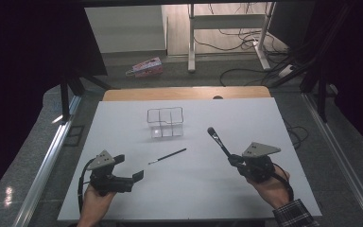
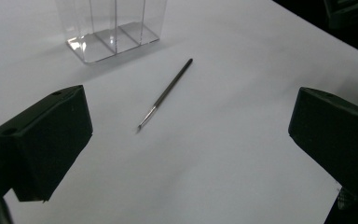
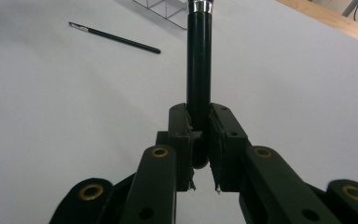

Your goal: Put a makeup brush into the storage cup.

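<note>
On the white worktop (image 1: 227, 198), the right hand-held gripper (image 1: 233, 160) is clamped on the butt end of a thick makeup brush (image 1: 218, 141), so the handle juts forward and up with its dark bristle head raised above the surface. From the right gripper view the brush (image 3: 199, 60) is a smooth, glossy black cylinder with a bright metal ferrule at the top, pinched squarely between the pads; holding it by the tail likely leaves the length free to drop head-up into a slot. Ahead, a clear organiser (image 1: 165, 123) of thin, hard plastic stands upright, split into three narrow compartments, all seemingly empty. Between it and the left hand-held gripper (image 1: 131, 168) lies a thin liner brush (image 1: 167, 156), a slender dark rod tapering to a fine pale tip. The left jaws stand wide apart around nothing, aimed toward that thin brush (image 2: 165, 94), probably readying for it.
</note>
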The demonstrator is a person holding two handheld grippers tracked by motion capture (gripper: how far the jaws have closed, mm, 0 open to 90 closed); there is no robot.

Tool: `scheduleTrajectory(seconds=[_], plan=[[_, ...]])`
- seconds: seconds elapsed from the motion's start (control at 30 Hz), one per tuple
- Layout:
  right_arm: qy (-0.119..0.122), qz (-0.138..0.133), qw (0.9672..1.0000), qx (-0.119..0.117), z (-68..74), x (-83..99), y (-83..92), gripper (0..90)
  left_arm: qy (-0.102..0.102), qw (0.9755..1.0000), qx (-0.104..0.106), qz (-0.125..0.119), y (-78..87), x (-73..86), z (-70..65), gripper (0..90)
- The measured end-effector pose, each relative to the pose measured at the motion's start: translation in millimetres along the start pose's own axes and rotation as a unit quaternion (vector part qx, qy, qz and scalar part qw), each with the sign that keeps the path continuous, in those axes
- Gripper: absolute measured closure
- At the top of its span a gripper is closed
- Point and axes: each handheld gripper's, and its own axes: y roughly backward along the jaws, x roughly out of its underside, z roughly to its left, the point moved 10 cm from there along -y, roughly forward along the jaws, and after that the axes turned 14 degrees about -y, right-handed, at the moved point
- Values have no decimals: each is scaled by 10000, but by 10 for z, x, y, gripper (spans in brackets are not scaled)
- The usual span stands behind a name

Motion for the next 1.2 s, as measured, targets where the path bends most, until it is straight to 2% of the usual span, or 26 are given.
scheduleTrajectory(seconds=[0.6, 0.97, 1.2], plan=[[7, -138, 9998, -139, 108, -78, -23, 794, 6, 9990, 362, -256, -186, -239, -50, 0], [13, -243, 9995, -216, 174, -131, -32, 794, -99, 9967, 700, -389, -336, -435, -143, 0], [59, -253, 9993, -285, 256, -149, -64, 794, -77, 9944, 929, -491, -421, -548, -199, 0]])
